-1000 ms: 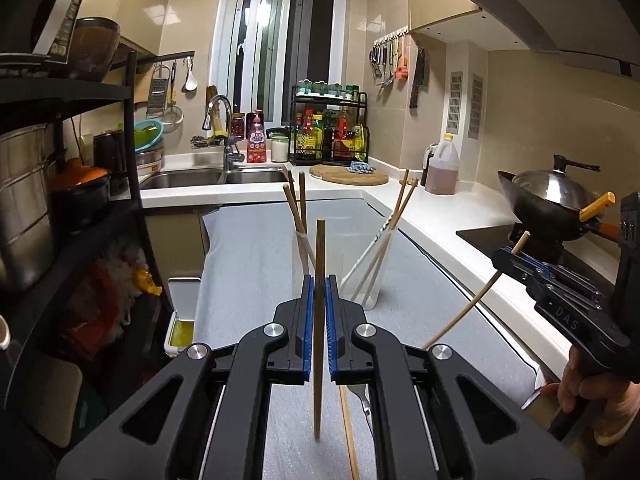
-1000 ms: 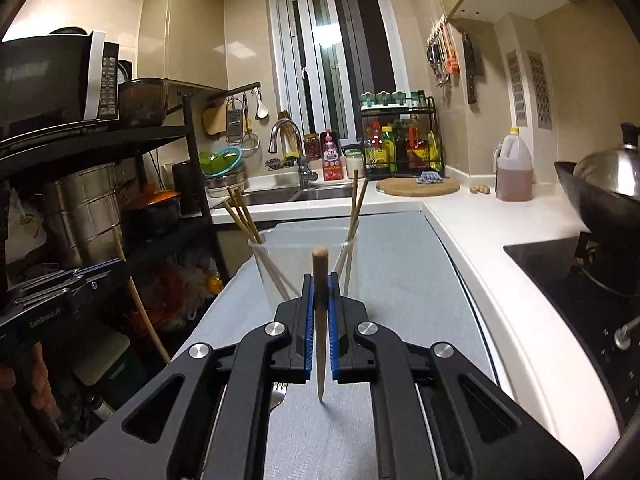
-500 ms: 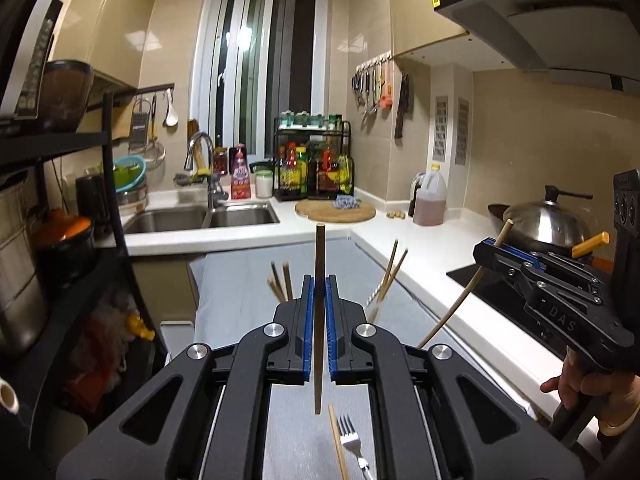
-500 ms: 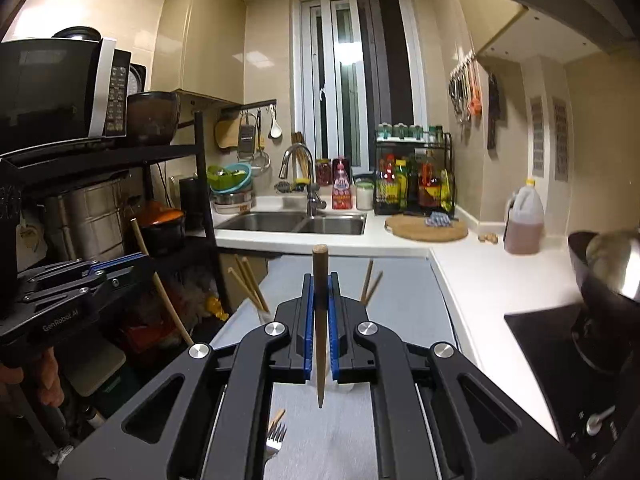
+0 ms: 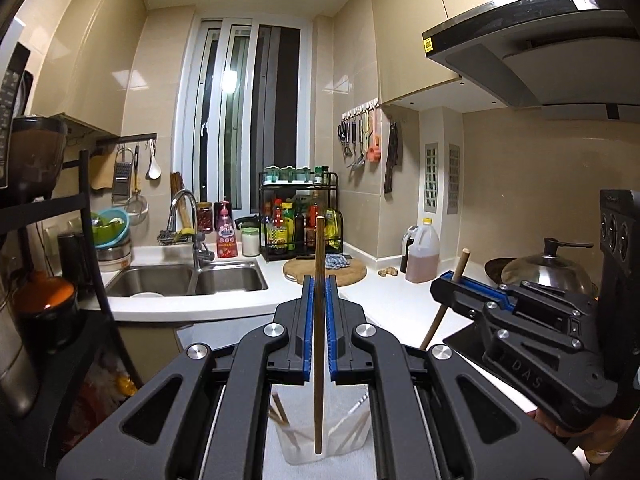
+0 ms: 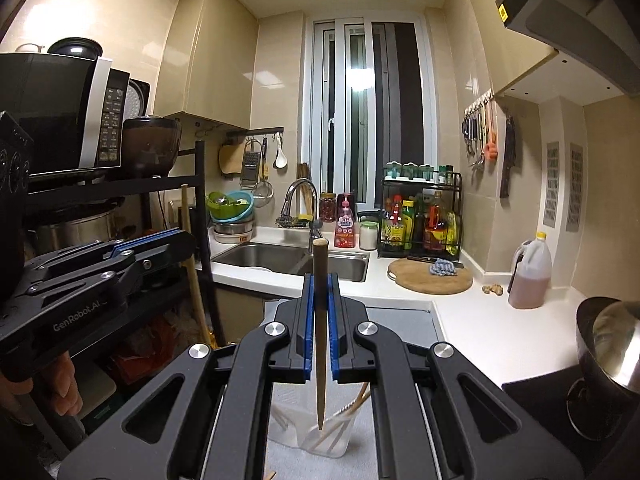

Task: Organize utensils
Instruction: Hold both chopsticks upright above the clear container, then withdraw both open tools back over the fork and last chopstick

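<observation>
My left gripper [image 5: 319,284] is shut on a dark wooden chopstick [image 5: 319,240] that stands upright, its lower end hanging over a clear plastic container [image 5: 296,448] holding several chopsticks. My right gripper [image 6: 320,280] is shut on another chopstick [image 6: 320,256], pointed end down, above the same container [image 6: 296,436]. In the left wrist view the right gripper [image 5: 444,284] shows at the right with its chopstick [image 5: 463,260] slanting through it. The left gripper [image 6: 180,240] shows at the left of the right wrist view with its chopstick [image 6: 198,300].
A grey mat [image 6: 400,320] covers the counter under the container. Behind it are a double sink [image 5: 184,280], a round cutting board [image 5: 344,272], an oil jug [image 5: 420,256] and a spice rack [image 6: 420,216]. A lidded wok [image 5: 548,268] is on the right, a black shelf rack [image 6: 200,220] with a microwave on the left.
Both grippers have risen, each still holding its chopstick. The container has dropped to the bottom of both views, under the fingers. The fork and loose chopstick on the mat are out of sight.
</observation>
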The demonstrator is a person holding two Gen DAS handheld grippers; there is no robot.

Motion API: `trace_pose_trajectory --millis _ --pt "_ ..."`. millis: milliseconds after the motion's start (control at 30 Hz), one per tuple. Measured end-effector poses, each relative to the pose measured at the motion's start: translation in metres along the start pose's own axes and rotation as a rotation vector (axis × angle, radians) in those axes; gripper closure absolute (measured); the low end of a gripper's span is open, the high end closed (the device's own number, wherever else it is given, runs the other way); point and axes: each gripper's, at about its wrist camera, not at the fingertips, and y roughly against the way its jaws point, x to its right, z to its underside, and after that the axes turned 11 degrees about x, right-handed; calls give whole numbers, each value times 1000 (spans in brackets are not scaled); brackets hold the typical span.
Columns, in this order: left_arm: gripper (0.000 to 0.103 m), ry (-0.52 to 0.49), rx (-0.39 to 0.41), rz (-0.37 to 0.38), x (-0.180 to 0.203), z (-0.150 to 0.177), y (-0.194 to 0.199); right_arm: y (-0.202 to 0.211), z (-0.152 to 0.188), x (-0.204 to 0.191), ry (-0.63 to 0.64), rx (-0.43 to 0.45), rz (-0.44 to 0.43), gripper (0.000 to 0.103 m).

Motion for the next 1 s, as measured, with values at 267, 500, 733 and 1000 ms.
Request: trace_pose_trajectory --millis 267,500,733,1000 --pt "97 -21 25 -27 -4 6 -41 -37 3 7 -13 6 15 97" --pt "97 3 -38 -38 -16 38 -72 -64 27 14 -25 -32 24 97" --pt "97 36 -107 -52 -29 67 -88 -75 52 21 -46 -80 25 97" --pt "10 40 -65 -204 -36 70 -65 -69 69 25 -66 -118 65 44"
